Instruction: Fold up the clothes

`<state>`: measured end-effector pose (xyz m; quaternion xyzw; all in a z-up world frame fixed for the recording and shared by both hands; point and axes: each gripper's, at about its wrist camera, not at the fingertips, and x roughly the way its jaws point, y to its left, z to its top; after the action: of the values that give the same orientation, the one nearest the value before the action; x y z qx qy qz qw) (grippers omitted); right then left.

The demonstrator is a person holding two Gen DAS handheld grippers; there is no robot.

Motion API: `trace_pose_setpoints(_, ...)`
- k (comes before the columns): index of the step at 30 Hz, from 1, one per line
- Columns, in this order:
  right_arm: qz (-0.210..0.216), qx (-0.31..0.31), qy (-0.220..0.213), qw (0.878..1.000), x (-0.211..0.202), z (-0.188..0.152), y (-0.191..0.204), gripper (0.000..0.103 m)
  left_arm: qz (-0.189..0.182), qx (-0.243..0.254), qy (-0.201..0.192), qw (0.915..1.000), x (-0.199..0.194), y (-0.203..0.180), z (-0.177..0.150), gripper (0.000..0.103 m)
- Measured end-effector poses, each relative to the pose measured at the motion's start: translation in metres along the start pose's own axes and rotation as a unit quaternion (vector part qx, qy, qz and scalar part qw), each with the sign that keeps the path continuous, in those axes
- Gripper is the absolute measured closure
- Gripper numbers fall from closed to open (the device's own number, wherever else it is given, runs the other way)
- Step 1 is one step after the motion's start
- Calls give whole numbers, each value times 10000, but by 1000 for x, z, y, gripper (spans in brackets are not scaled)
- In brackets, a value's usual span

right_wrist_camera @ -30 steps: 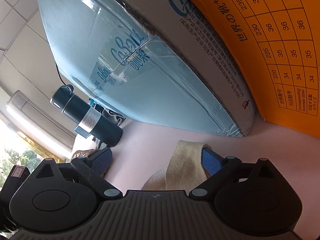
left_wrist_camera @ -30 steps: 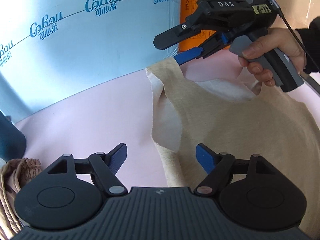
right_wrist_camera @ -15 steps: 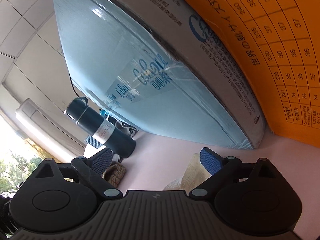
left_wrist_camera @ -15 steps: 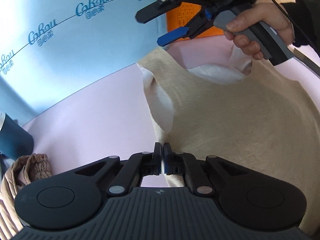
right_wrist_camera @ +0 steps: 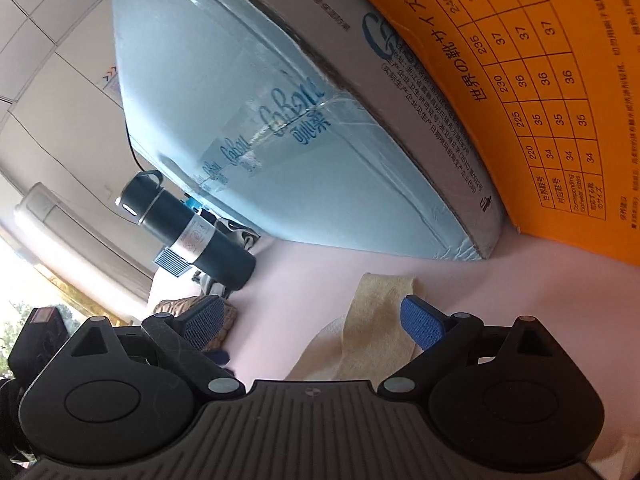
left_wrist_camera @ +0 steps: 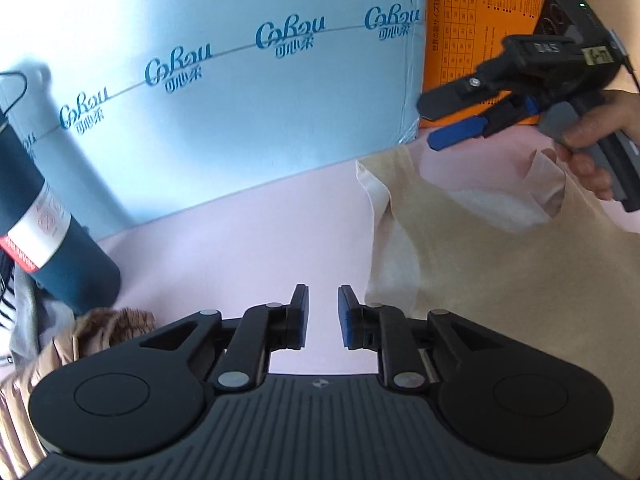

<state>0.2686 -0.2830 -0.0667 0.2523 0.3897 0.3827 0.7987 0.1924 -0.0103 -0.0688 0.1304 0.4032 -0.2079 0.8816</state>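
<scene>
A beige sleeveless top (left_wrist_camera: 480, 280) lies flat on the pink surface (left_wrist_camera: 240, 248), with its pale lining showing at the armhole and neck. My left gripper (left_wrist_camera: 323, 312) is open by a narrow gap with nothing in it, just left of the top's side edge. A hand holds my right gripper (left_wrist_camera: 426, 124) above the top's far shoulder strap, its fingers wide apart. In the right wrist view the right gripper (right_wrist_camera: 314, 320) is open, and the shoulder strap (right_wrist_camera: 380, 300) lies below, between its fingers.
A light-blue printed box (left_wrist_camera: 240, 120) and an orange box (left_wrist_camera: 472, 20) stand along the far edge. A dark teal flask (left_wrist_camera: 48, 240) stands at the left, beside a crumpled brown garment (left_wrist_camera: 80, 340). The flask (right_wrist_camera: 192, 232) also shows in the right wrist view.
My left gripper went from wide open to shut at the top's side edge, then reopened slightly and shifted left off the fabric. The right gripper stayed open over the strap.
</scene>
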Motion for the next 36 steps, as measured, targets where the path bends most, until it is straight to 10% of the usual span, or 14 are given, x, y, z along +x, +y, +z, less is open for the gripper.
trace_pose_setpoints(11, 365, -633, 758, 9944, -19, -75, 72, 7, -1200, -427, -63, 9918, 54, 16, 59, 82)
trace_pose_setpoints(15, 187, -611, 292, 9975, -23, -59, 57, 7, -1424, -656, -232, 9874, 38, 17, 54, 55)
trace_pose_setpoints(19, 171, -158, -333, 9992, -27, -23, 18, 3, -1249, -317, -119, 9916, 14, 8, 29, 51)
trace_pose_setpoints(25, 161, -161, -18, 9997, 9, 6, -15, 2, -1897, 881, 368, 9772, -5, -52, -5, 51)
trace_pose_setpoints(31, 448, -250, 249, 9984, 31, -4, -23, 2, -1191, 1035, 450, 9865, 9, -74, -18, 43)
trace_pose_setpoints(36, -160, -540, -3, 9984, 30, -6, -20, 2, -726, 629, 444, 9944, 18, -54, -13, 32)
